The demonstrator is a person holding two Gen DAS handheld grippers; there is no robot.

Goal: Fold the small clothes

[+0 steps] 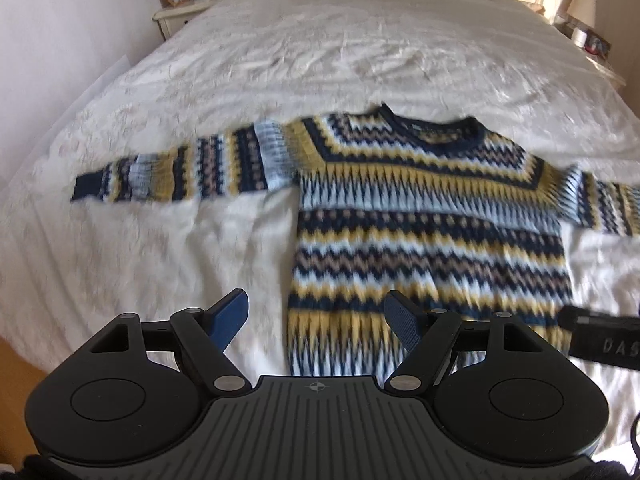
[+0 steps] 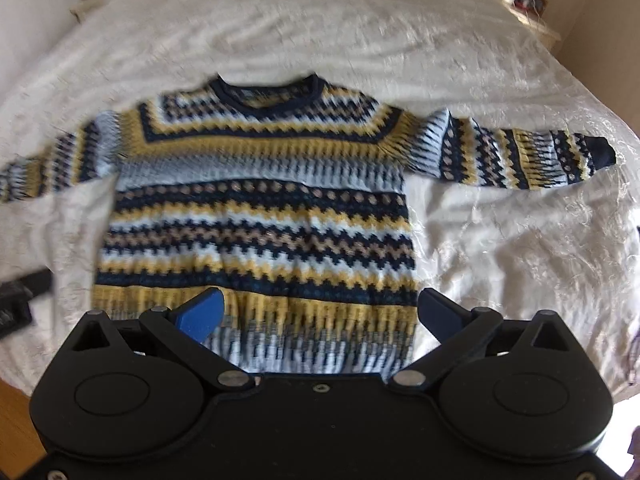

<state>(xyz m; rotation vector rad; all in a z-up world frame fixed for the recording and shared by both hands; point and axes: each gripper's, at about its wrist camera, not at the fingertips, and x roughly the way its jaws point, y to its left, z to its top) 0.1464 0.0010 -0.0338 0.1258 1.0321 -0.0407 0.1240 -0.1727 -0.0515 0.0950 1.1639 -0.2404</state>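
Note:
A small knitted sweater [image 1: 428, 224] with navy, yellow, pale blue and beige zigzag stripes lies flat and face up on the white bedspread [image 1: 304, 48], both sleeves spread out sideways. It also shows in the right wrist view [image 2: 256, 208]. My left gripper [image 1: 316, 316] is open and empty, hovering over the sweater's lower left hem corner. My right gripper [image 2: 320, 312] is open and empty, above the hem, its fingers spanning the hem's right half. The right gripper's body [image 1: 600, 336] shows at the right edge of the left wrist view.
The bed fills both views. A nightstand [image 1: 180, 8] with a picture frame and clock stands at the far left, another nightstand [image 1: 592, 40] with a lamp at the far right. Wooden floor [image 1: 16, 364] shows beyond the bed's near left edge.

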